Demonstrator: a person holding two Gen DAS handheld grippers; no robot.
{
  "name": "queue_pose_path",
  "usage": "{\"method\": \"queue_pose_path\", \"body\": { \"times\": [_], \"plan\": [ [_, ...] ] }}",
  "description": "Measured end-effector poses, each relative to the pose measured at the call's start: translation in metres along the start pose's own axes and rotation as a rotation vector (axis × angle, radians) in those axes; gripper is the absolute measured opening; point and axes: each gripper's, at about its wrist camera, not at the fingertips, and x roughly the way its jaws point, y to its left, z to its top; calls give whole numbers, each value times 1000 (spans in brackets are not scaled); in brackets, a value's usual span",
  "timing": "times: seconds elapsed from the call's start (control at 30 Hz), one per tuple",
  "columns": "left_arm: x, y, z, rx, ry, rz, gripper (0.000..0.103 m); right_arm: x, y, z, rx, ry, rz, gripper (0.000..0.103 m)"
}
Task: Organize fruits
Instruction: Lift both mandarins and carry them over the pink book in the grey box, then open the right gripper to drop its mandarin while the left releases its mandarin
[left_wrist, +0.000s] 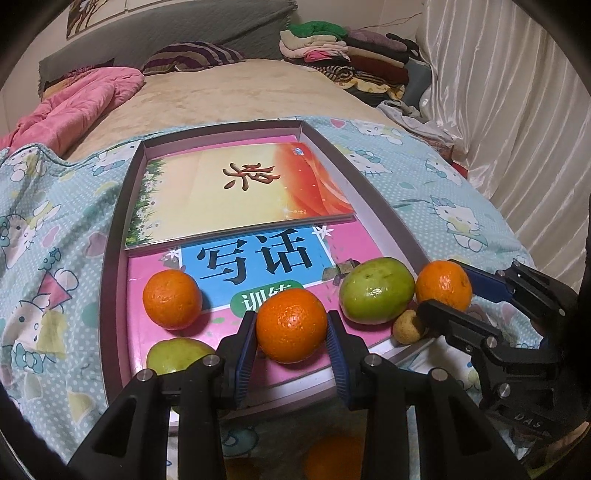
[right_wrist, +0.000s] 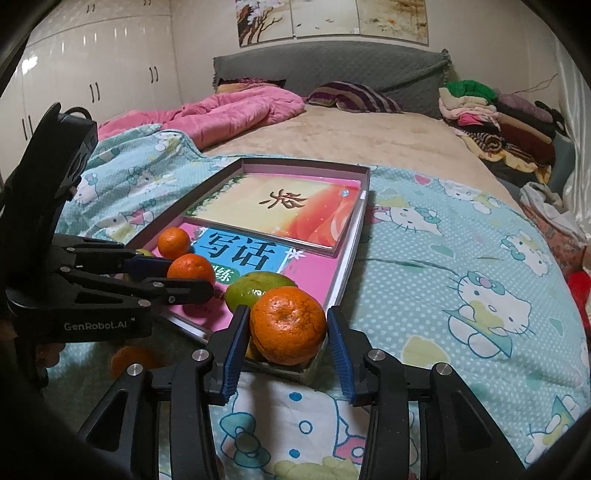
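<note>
On a bed, the left tool (left_wrist: 291, 332) clamped an orange (left_wrist: 291, 325) over the pink book (left_wrist: 236, 332) in a shallow box (left_wrist: 369, 192). The right tool (right_wrist: 284, 332) stood apart around another orange (right_wrist: 288, 325) at the box's near corner, its pads not clearly pressing.

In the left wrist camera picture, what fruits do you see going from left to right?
Left orange → orange in the left gripper → big green fruit → small yellowish fruit → orange between the right gripper fingers.
</note>
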Motion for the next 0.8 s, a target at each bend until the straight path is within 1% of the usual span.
{"method": "queue_pose_path", "body": {
  "times": [0.13, 0.43, 0.8],
  "plan": [
    [0, 0, 0, -1, 0, 1, 37, -1, 1, -1, -6, -4, -2, 50],
    [-2, 2, -1, -6, 5, 3, 37, -12, -6, -4, 34, -29, 26, 50],
    [-4, 3, -2, -11, 1, 4, 39, -15, -5, -6, 38, -28, 10, 53]
  ]
}}
